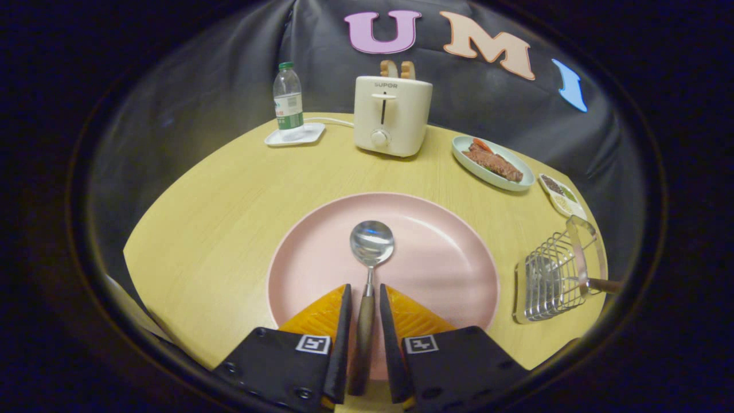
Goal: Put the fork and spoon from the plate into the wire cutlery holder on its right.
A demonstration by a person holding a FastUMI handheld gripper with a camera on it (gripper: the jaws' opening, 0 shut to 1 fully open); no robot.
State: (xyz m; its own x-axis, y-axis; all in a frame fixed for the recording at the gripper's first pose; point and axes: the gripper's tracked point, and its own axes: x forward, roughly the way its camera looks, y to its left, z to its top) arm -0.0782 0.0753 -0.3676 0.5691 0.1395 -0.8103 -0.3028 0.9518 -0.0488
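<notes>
step: spoon pickup | gripper fingers narrowly parted astride spoon handle, contact unclear | spoon lies on plate, bowl at 12 | advice: close squarely, lift level toward wire cutlery holder at 3, fork apparently already inside

Staged dining booth: black cloth wall, toaster, wooden table.

Gripper-mounted fisheye, looking forward and down, low over the plate
</notes>
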